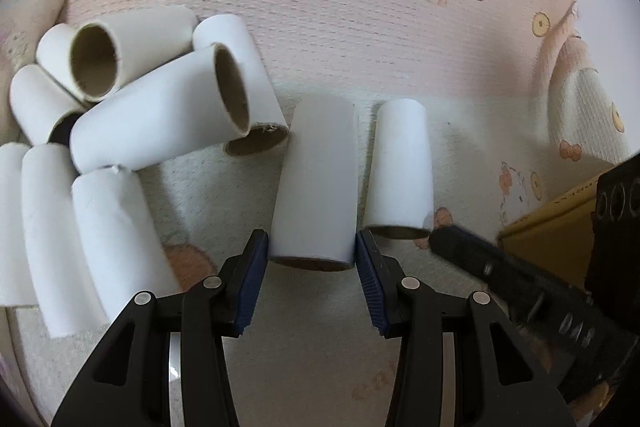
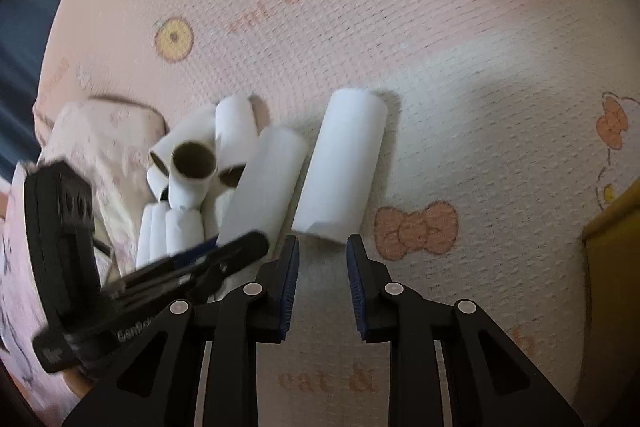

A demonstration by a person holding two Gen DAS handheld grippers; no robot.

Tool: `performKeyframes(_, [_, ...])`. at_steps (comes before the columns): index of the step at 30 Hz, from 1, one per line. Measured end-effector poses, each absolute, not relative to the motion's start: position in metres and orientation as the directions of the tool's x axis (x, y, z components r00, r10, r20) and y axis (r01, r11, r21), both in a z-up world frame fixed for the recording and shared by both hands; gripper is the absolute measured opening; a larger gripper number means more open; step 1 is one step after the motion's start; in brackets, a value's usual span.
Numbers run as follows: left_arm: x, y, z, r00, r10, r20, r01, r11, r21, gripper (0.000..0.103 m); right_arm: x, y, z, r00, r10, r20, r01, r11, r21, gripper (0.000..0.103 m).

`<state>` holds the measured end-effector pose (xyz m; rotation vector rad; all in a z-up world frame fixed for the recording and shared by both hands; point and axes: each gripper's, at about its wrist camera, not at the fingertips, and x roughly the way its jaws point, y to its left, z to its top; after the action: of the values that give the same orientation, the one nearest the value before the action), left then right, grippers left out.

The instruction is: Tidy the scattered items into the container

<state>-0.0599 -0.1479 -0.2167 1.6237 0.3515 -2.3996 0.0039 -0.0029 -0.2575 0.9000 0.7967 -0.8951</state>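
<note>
Pick step in hand; left gripper (image 1: 312, 259) clamps the near end of 1 white cardboard tube (image 1: 316, 183) lying on the pink cartoon-print mat (image 1: 360, 27); right gripper (image 2: 322, 259) narrowed, empty, at neighbouring tube (image 2: 340, 167); next, likely lift toward yellow cardboard box (image 1: 548, 231).
</note>
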Motion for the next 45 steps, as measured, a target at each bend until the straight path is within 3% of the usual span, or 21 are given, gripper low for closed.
performKeyframes(4, [-0.061,-0.140,-0.220,-0.322,-0.072,-0.944,0.283,-0.959,-0.023,0.051,0.014,-0.016,-0.260,0.399,-0.308,-0.864,0.898,0.320,0.301,0.051])
performKeyframes(5, [-0.062,-0.139,-0.220,-0.324,-0.075,-0.943,0.275,-0.961,-0.018,0.052,0.013,-0.016,-0.259,0.399,-0.310,-0.863,0.898,0.323,0.299,0.052])
performKeyframes(14, [-0.076,-0.129,-0.219,-0.368,-0.118,-0.922,0.228,-0.973,0.033,0.057,0.014,-0.035,-0.270,0.426,-0.282,-0.860,0.891,0.294,0.345,0.052])
performKeyframes(16, [-0.077,-0.130,-0.223,-0.363,-0.111,-0.925,0.232,-0.972,0.025,0.048,0.018,-0.039,-0.275,0.414,-0.270,-0.869,0.895,0.295,0.335,0.052])
performKeyframes(19, [-0.076,-0.127,-0.225,-0.376,-0.104,-0.921,0.243,-0.970,0.010,0.048,0.025,-0.040,-0.282,0.403,-0.237,-0.884,0.892,0.319,0.321,0.050])
performKeyframes(20, [-0.075,-0.127,-0.225,-0.379,-0.099,-0.920,0.244,-0.970,0.004,0.048,0.027,-0.039,-0.283,0.397,-0.233,-0.888,0.890,0.333,0.311,0.044])
performKeyframes(22, [-0.073,-0.127,-0.226,-0.382,-0.090,-0.920,0.246,-0.969,-0.008,0.048,0.032,-0.034,-0.285,0.380,-0.236,-0.895,0.887,0.368,0.280,0.043])
performKeyframes(45, [-0.004,-0.118,-0.216,-0.313,-0.064,-0.948,0.234,-0.972,-0.012,0.048,-0.015,0.034,-0.253,0.148,-0.170,-0.974,0.828,0.560,0.028,0.041])
